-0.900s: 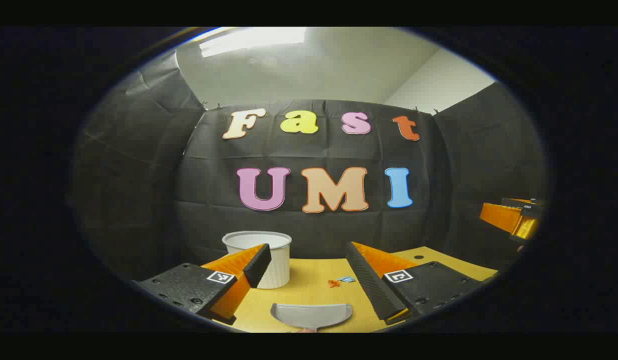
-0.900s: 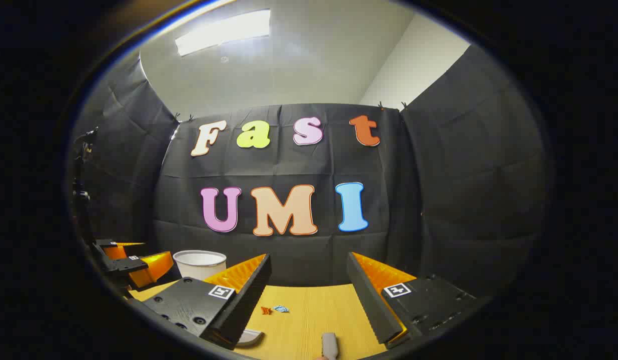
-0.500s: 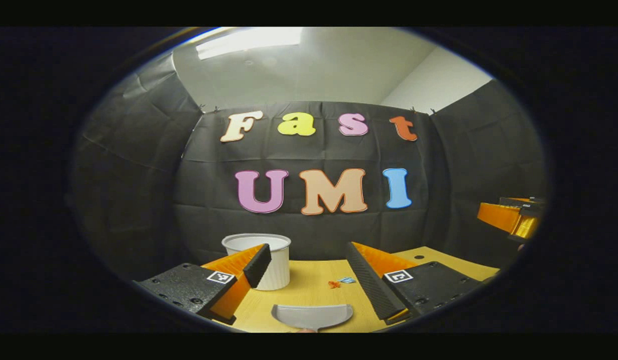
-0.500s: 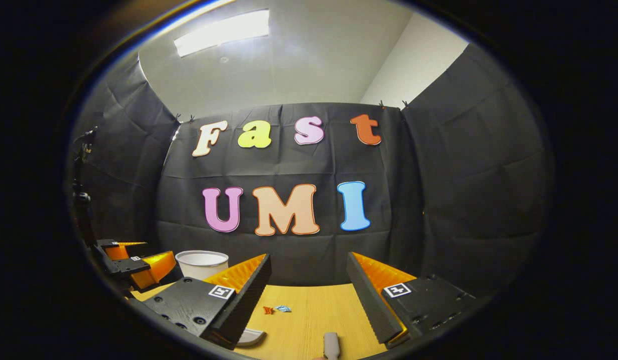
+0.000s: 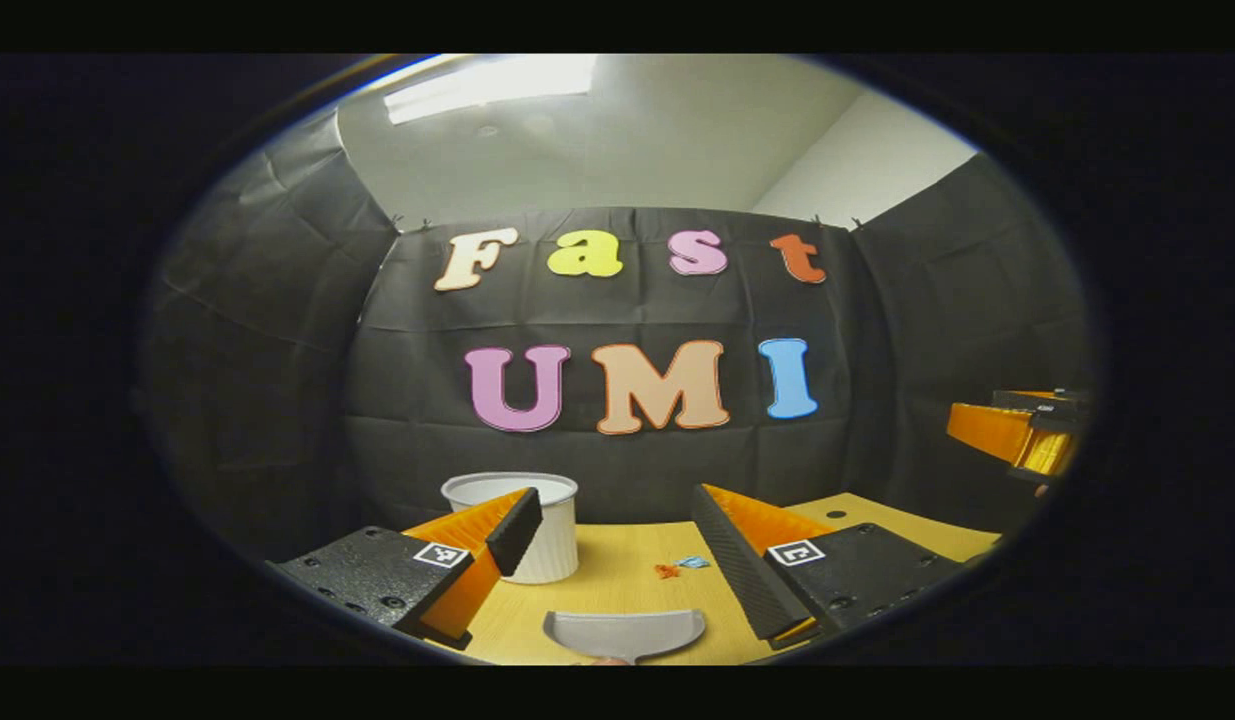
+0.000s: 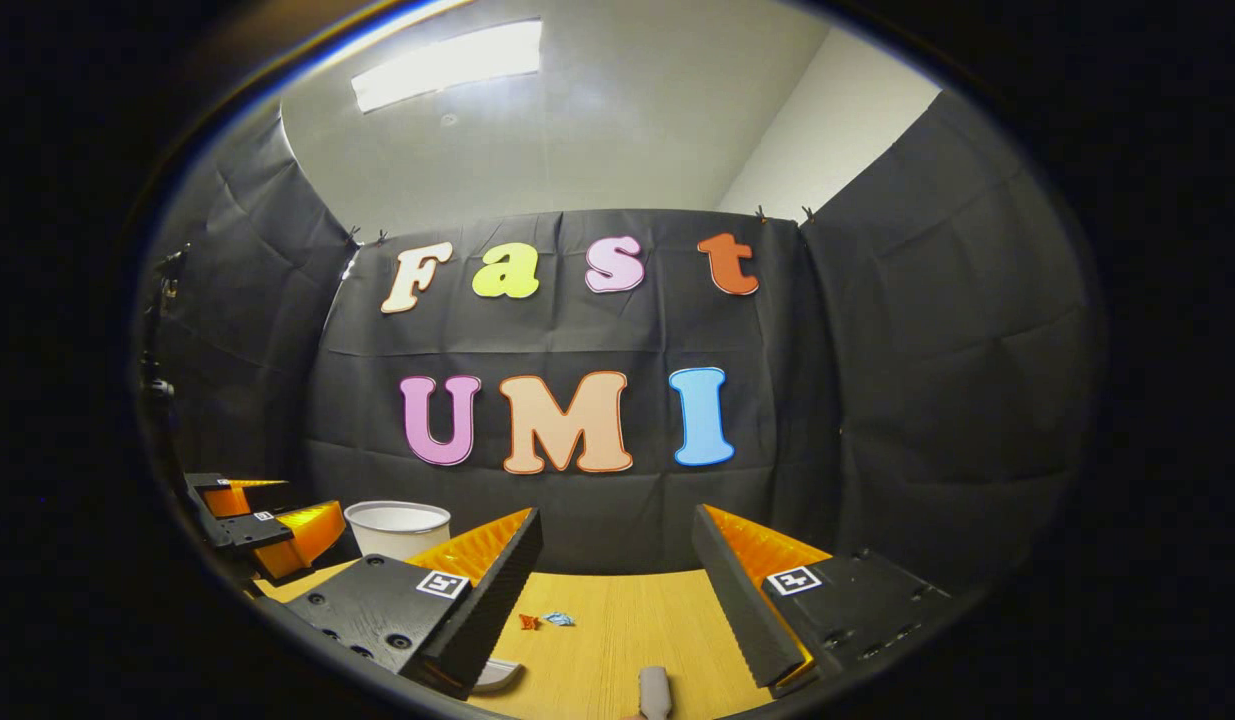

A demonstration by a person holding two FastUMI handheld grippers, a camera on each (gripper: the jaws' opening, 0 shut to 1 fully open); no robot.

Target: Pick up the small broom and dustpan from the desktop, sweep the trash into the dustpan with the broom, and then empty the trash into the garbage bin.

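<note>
Left gripper (image 5: 617,545) stood with its two fingers wide apart and nothing between them, held above the near edge of the wooden desktop (image 5: 627,580). In the left gripper view the grey dustpan (image 5: 624,633) lay flat on the desk directly below and ahead of that opening, untouched, with its handle end running out of sight at the bottom. Beyond it, two small scraps of trash (image 5: 680,567), one orange and one blue, sat together on the bare wood. The white ribbed garbage bin (image 5: 522,525) stood at the back left of the desk, partly behind the left finger. Far off at the right edge hung the orange body of the other tool.

In the right gripper view, the right gripper (image 6: 617,590) was likewise spread open and empty over the desk. A short grey stub (image 6: 654,692) poked up at the bottom edge between the fingers; this was probably the broom's handle, though too little of it showed to be sure. A sliver of the dustpan (image 6: 499,676) peeked out below the left finger, the trash (image 6: 543,621) lay a little ahead, and the bin (image 6: 397,528) stood at the back left beside the left gripper (image 6: 267,525).

As a judgement, the task had barely begun: neither tool was picked up, the scraps were unswept, and gripping, sweeping and emptying all remained.
</note>
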